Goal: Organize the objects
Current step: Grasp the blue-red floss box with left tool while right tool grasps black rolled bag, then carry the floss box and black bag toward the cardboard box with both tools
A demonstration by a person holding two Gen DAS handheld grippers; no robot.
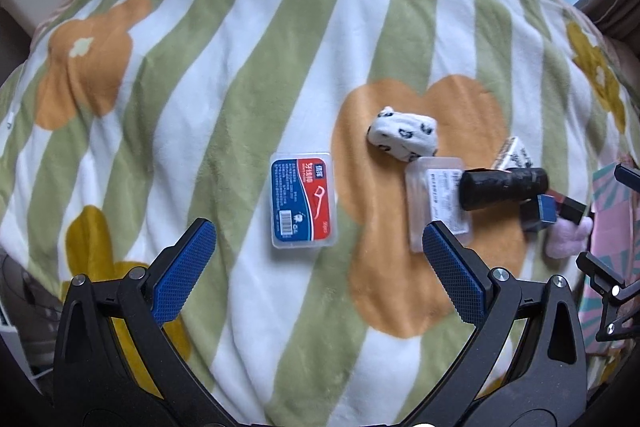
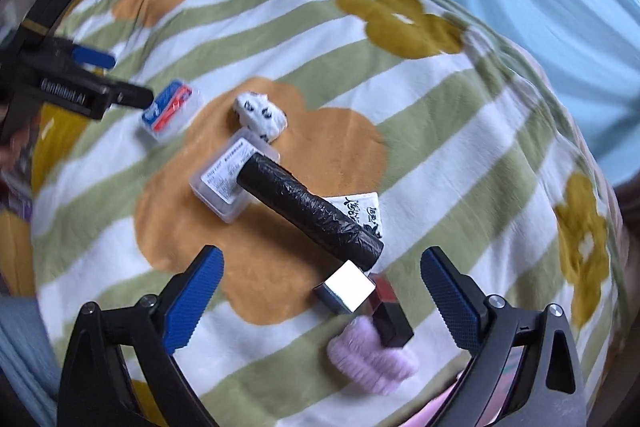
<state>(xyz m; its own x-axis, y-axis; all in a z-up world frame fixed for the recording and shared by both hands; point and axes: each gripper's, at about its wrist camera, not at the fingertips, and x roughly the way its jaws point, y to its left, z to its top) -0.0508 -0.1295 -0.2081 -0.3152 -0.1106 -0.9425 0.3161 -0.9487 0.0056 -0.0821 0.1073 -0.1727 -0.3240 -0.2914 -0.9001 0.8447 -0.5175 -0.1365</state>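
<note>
Both tools, left (image 1: 319, 255) and right (image 2: 322, 281), gaped empty above the blanket (image 1: 248, 67), floss box (image 1: 303, 200) at the left's twelve o'clock

Floral striped blanket (image 1: 248, 39) (light-blue curtain (image 2: 540, 7) behind)

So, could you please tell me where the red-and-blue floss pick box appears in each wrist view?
Left wrist view: the floss pick box lies just below centre, ahead of the open left gripper, flat on the blanket.
Right wrist view: the same box sits at upper left, just beside the left gripper's tip.
Shared landmark: the rolled white sock on the orange flower, to the right of the box in both views.
</note>
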